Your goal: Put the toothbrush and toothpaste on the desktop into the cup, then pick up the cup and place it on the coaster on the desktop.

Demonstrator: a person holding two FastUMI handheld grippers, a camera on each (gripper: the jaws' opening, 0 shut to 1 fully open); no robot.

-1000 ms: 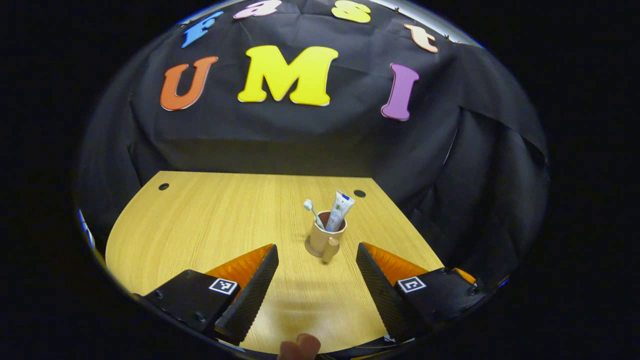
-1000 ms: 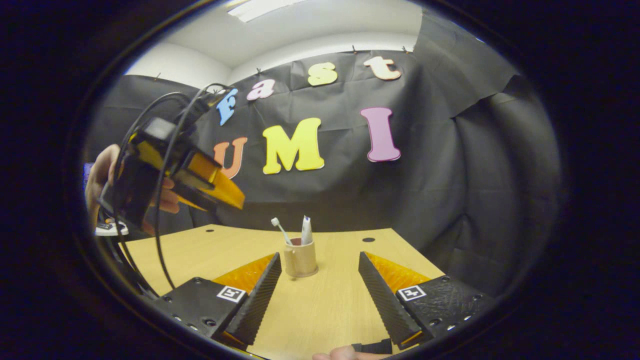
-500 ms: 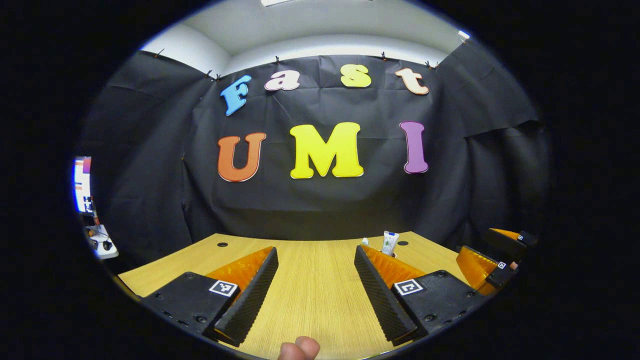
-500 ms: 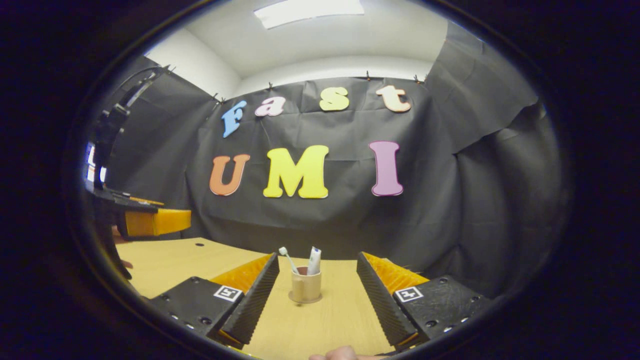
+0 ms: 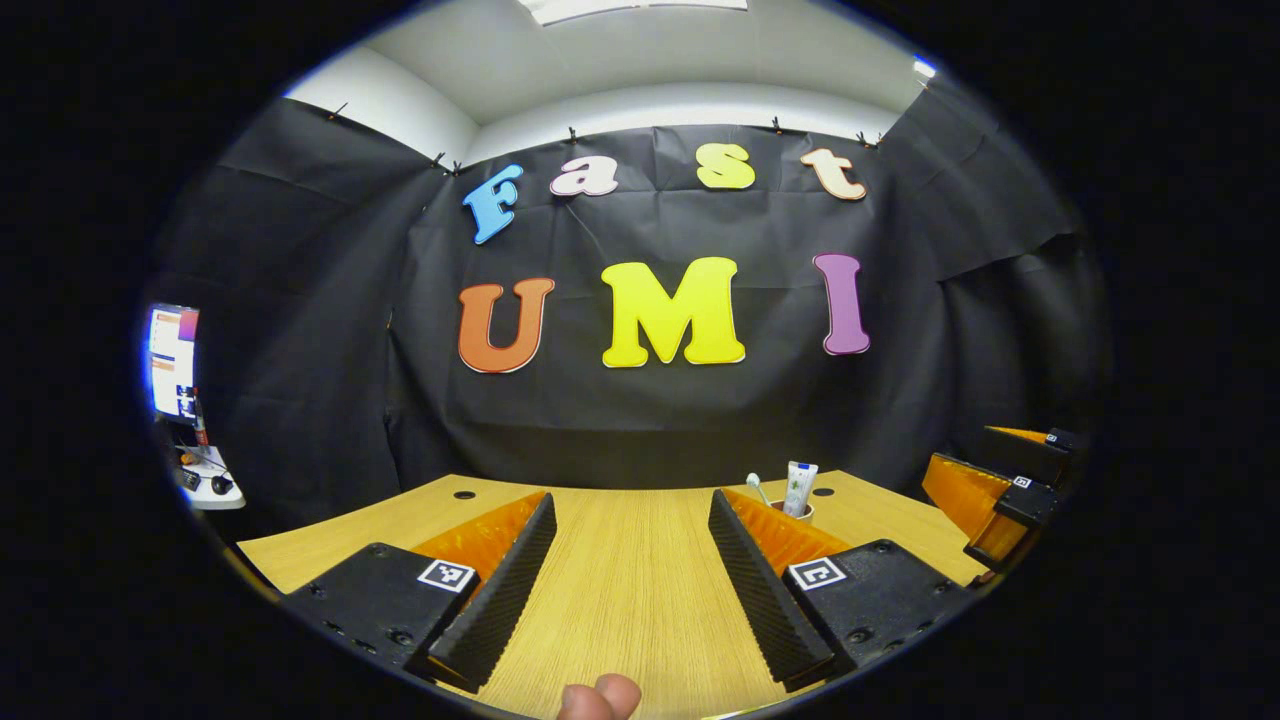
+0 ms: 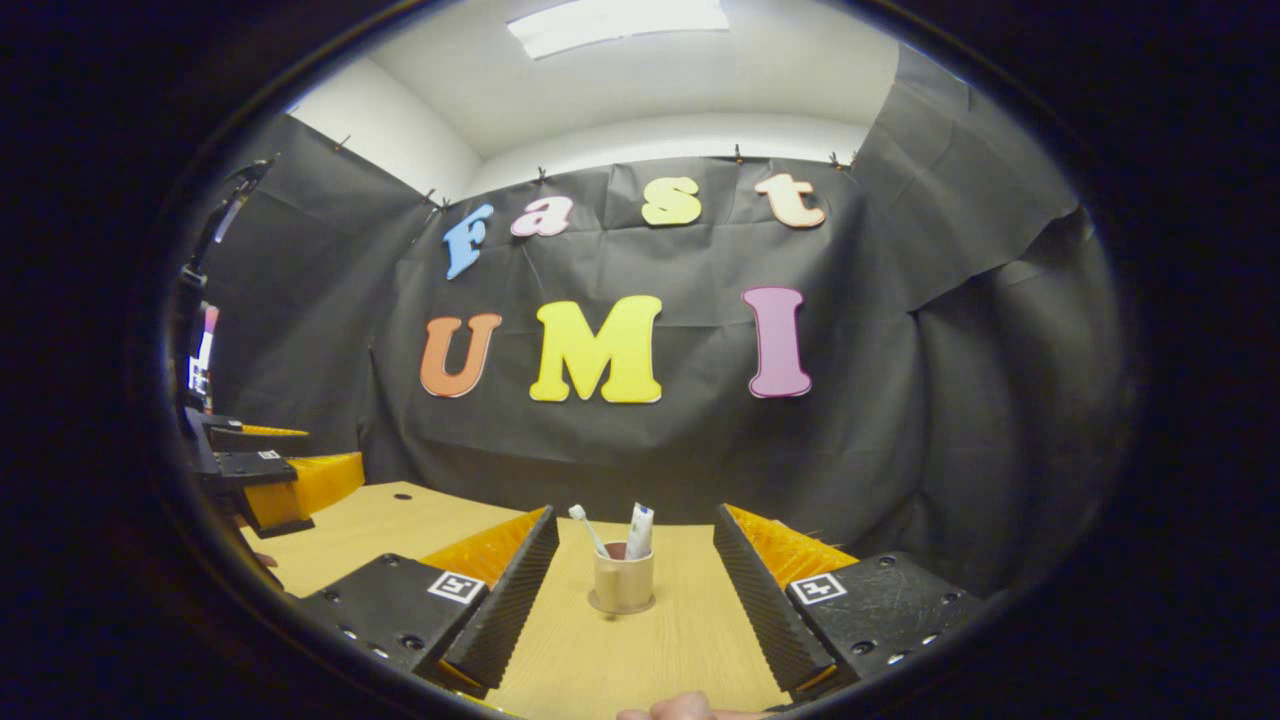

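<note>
Black cloth hangs behind a pale wooden desktop (image 6: pixel 660 640) under a white ceiling with a light panel. On that desktop stands a tan cup (image 6: pixel 623 579), upright on a round coaster (image 6: pixel 621 606) whose edge shows around its base. Inside the cup a toothbrush (image 6: pixel 588 528) leans to the left with its head up, and a toothpaste (image 6: pixel 639 531) tube stands beside it. In the right gripper view the right gripper (image 6: pixel 632 575) has its jaws spread wide and holding nothing, the cup between the fingers yet apart from both. The left gripper (image 5: pixel 632 545) is likewise wide open and empty, low over bare wood; the cup sits beyond its right-hand finger, partly hidden by it.
</note>
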